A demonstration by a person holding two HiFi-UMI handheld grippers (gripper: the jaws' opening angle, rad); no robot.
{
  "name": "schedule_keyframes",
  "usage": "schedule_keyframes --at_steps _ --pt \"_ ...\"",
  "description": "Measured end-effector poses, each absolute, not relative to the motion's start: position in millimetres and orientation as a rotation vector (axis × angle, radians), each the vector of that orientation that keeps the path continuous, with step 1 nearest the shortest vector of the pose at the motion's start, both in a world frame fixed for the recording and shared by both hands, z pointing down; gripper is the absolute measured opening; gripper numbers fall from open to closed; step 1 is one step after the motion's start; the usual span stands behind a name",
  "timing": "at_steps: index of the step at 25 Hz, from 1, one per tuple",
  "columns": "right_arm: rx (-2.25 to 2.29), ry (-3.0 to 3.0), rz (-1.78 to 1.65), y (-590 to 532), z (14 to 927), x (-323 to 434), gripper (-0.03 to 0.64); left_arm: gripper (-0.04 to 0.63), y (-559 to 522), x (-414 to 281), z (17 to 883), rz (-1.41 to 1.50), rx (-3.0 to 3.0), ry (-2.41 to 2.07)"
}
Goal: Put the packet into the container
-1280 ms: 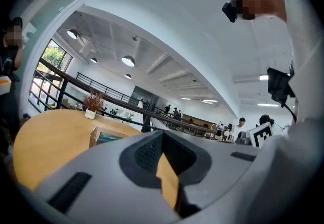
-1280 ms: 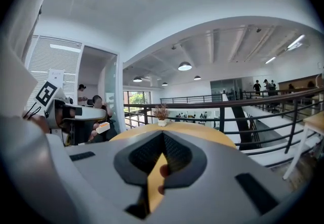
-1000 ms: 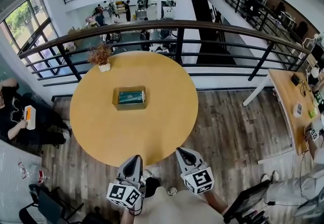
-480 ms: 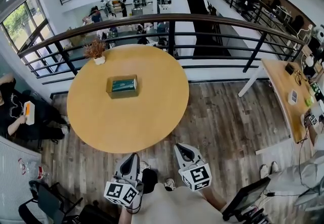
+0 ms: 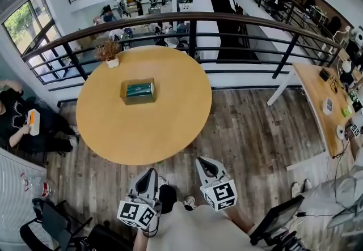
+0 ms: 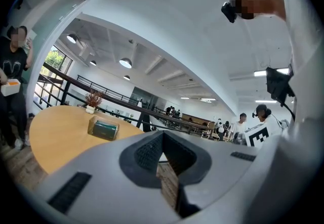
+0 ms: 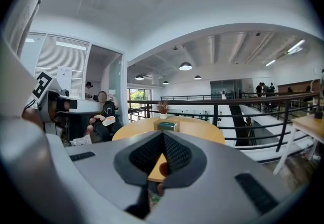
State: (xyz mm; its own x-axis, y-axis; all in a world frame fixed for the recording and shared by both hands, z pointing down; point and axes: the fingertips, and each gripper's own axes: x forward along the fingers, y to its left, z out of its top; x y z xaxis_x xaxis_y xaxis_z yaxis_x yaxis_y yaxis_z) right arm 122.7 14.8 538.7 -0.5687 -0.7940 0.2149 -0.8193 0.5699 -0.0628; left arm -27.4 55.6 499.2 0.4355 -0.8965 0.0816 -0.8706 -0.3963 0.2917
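Observation:
A small cardboard container [image 5: 138,91] sits on the round wooden table [image 5: 170,125], left of its middle, with a teal packet [image 5: 139,89] lying inside it. Both grippers hang close to my body, off the table's near edge and over the wood floor. The left gripper [image 5: 150,171] is shut and holds nothing. The right gripper [image 5: 200,162] is shut and empty too. In the left gripper view the container [image 6: 103,129] lies far ahead of the left gripper [image 6: 162,134]. In the right gripper view the container [image 7: 166,126] stands beyond the right gripper [image 7: 163,134].
A potted dried plant [image 5: 110,54] stands at the table's far left edge. A black railing [image 5: 238,32] runs behind the table. A person [image 5: 17,125] sits at the left. A chair [image 5: 54,224] is at bottom left and a second table [image 5: 323,102] at the right.
The table has drawn away from me and shifted a little left. The grippers, earlier at its near edge, now hang over the floor, still shut.

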Motion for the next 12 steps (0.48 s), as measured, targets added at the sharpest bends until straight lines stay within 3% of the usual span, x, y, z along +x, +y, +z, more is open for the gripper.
schedule_keyframes --at_steps 12 --pt "1.333 -2.640 0.200 8 535 107 0.003 0.005 54 -42 495 -0.140 2.386 -1.559"
